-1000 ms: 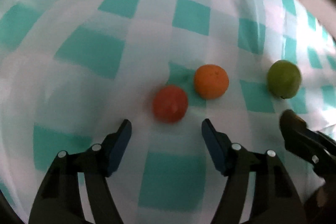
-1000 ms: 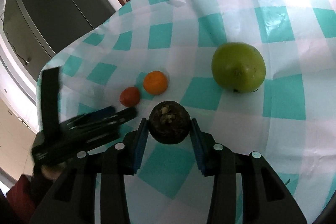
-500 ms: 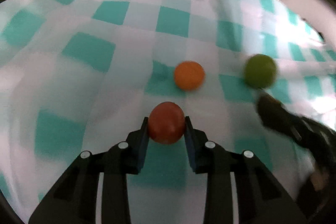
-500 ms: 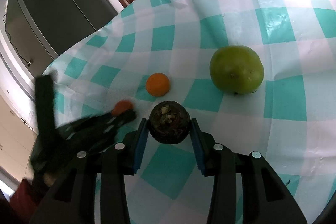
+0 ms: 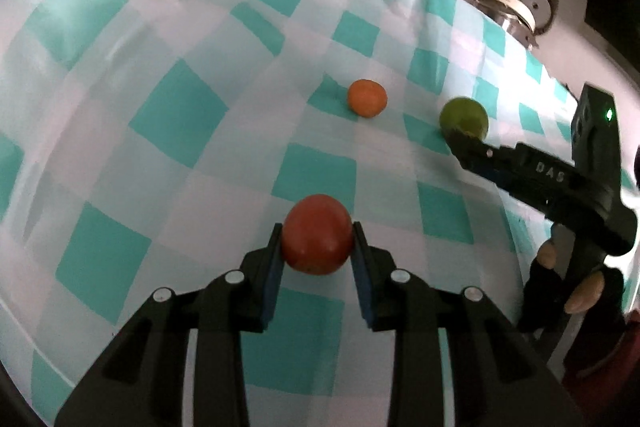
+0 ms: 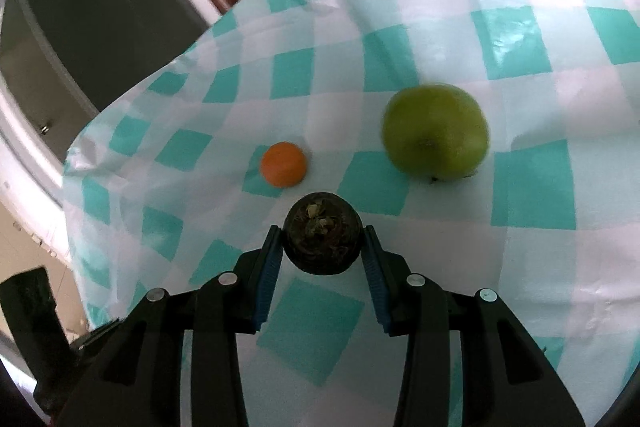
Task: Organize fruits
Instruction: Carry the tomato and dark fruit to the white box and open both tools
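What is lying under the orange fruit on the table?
The orange fruit sits on a teal-and-white checked cloth, partly over a teal square. The table beneath is wholly covered by that cloth, so its surface cannot be seen.

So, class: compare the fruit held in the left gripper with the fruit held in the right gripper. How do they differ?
The left gripper holds a red fruit with smooth, plain skin; the right gripper holds a dark fruit, nearly black. The dark fruit shows a rough, dried patch facing the camera; the red fruit shows none. Both are round and clamped between blue pads above the checked tablecloth.
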A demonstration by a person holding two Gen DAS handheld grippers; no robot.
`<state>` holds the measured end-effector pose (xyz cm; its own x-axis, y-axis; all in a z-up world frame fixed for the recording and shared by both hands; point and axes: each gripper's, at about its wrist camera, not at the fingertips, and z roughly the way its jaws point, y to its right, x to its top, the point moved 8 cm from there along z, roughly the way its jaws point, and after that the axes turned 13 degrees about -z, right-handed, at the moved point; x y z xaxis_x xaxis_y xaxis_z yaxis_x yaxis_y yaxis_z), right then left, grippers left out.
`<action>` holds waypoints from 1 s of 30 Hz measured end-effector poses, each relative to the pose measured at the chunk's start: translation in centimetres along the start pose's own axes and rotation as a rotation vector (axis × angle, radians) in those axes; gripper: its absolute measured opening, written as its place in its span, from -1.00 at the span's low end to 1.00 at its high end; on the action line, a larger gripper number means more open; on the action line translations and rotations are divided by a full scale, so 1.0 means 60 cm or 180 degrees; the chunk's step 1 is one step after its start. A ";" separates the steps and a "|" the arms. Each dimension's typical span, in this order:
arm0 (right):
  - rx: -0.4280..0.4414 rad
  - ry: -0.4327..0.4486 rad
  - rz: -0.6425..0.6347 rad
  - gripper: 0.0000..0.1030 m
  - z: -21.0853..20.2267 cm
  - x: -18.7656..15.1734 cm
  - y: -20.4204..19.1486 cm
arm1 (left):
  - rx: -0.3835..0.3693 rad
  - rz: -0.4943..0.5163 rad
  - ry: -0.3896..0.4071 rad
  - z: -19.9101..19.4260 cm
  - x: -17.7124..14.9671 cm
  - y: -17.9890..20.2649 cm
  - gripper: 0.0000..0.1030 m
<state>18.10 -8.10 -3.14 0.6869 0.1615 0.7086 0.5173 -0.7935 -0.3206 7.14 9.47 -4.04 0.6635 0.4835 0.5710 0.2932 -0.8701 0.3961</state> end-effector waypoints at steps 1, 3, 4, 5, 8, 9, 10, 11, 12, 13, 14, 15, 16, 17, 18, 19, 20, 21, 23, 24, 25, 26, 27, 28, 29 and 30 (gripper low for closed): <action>-0.0021 0.0003 0.0007 -0.21 -0.001 -0.001 0.002 | 0.0003 -0.0043 0.0017 -0.002 0.001 -0.003 -0.37; -0.0129 0.0052 -0.0003 -0.21 -0.013 -0.005 -0.001 | 0.0020 -0.0083 0.0060 -0.010 -0.002 -0.007 -0.37; -0.0217 0.0058 0.0040 -0.21 -0.024 -0.014 -0.002 | 0.0054 -0.0068 0.0069 -0.018 -0.006 -0.010 -0.37; -0.0206 0.0091 0.0105 -0.21 -0.040 -0.027 -0.010 | 0.0082 -0.0031 0.0081 -0.029 -0.012 -0.013 -0.37; -0.0068 0.0150 0.0082 -0.21 -0.092 -0.076 -0.065 | 0.0199 0.0267 0.0194 -0.094 -0.049 -0.025 -0.37; -0.0083 0.0156 -0.0023 -0.21 -0.115 -0.100 -0.094 | 0.0235 0.0346 0.0229 -0.113 -0.061 -0.031 -0.37; -0.0086 0.0164 -0.0090 -0.21 -0.134 -0.117 -0.114 | 0.0264 0.0395 0.0264 -0.131 -0.073 -0.038 -0.37; -0.0061 0.0179 -0.0153 -0.21 -0.154 -0.138 -0.140 | 0.0288 0.0419 0.0286 -0.149 -0.086 -0.046 -0.37; -0.0037 0.0190 -0.0188 -0.21 -0.167 -0.152 -0.157 | 0.0306 0.0421 0.0290 -0.171 -0.105 -0.060 -0.36; -0.0018 0.0183 -0.0255 -0.21 -0.185 -0.175 -0.184 | 0.0308 0.0418 0.0284 -0.182 -0.116 -0.067 -0.36; -0.0028 0.0162 -0.0346 -0.21 -0.198 -0.195 -0.209 | 0.0327 0.0432 0.0287 -0.201 -0.135 -0.080 -0.36; -0.0041 0.0147 -0.0425 -0.21 -0.207 -0.211 -0.231 | 0.0353 0.0458 0.0300 -0.212 -0.147 -0.088 -0.36; -0.0031 0.0130 -0.0494 -0.21 -0.214 -0.222 -0.250 | 0.0394 0.0495 0.0324 -0.227 -0.162 -0.099 -0.36; -0.0014 0.0109 -0.0583 -0.21 -0.222 -0.235 -0.272 | 0.0415 0.0517 0.0334 -0.235 -0.169 -0.105 -0.36; -0.0004 0.0084 -0.0688 -0.21 -0.227 -0.247 -0.294 | 0.0440 0.0549 0.0347 -0.249 -0.182 -0.116 -0.36; 0.0001 0.0066 -0.0779 -0.21 -0.230 -0.255 -0.312 | 0.0454 0.0562 0.0362 -0.259 -0.191 -0.125 -0.36; 0.0008 0.0042 -0.0887 -0.21 -0.232 -0.265 -0.332 | 0.0469 0.0567 0.0381 -0.268 -0.197 -0.133 -0.36; 0.0018 0.0024 -0.0942 -0.21 -0.230 -0.270 -0.344 | 0.0481 0.0569 0.0405 -0.281 -0.206 -0.143 -0.36; 0.0081 -0.0044 -0.1071 -0.21 -0.226 -0.289 -0.377 | 0.0490 0.0578 0.0439 -0.299 -0.217 -0.159 -0.36; 0.0098 -0.0067 -0.1129 -0.21 -0.222 -0.295 -0.390 | 0.0506 0.0581 0.0455 -0.304 -0.220 -0.165 -0.36; 0.0104 -0.0083 -0.1172 -0.21 -0.220 -0.300 -0.399 | 0.0527 0.0582 0.0471 -0.311 -0.224 -0.174 -0.36; 0.0124 -0.0108 -0.1216 -0.21 -0.218 -0.306 -0.411 | 0.0534 0.0577 0.0473 -0.313 -0.225 -0.180 -0.36; 0.0155 -0.0131 -0.1247 -0.21 -0.215 -0.311 -0.422 | 0.0537 0.0556 0.0466 -0.318 -0.228 -0.191 -0.36; 0.0195 -0.0151 -0.1293 -0.21 -0.213 -0.316 -0.436 | 0.0540 0.0538 0.0463 -0.321 -0.230 -0.200 -0.36; 0.0231 -0.0167 -0.1358 -0.21 -0.211 -0.322 -0.451 | 0.0549 0.0518 0.0466 -0.324 -0.232 -0.208 -0.36; 0.0251 -0.0179 -0.1398 -0.21 -0.210 -0.324 -0.458 | 0.0573 0.0491 0.0474 -0.330 -0.237 -0.222 -0.36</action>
<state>-15.90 3.20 -0.19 0.4189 0.5065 0.7536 0.8019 -0.5957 -0.0454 -19.83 16.09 -3.17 0.6051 0.3410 0.7194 0.3229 -0.9311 0.1698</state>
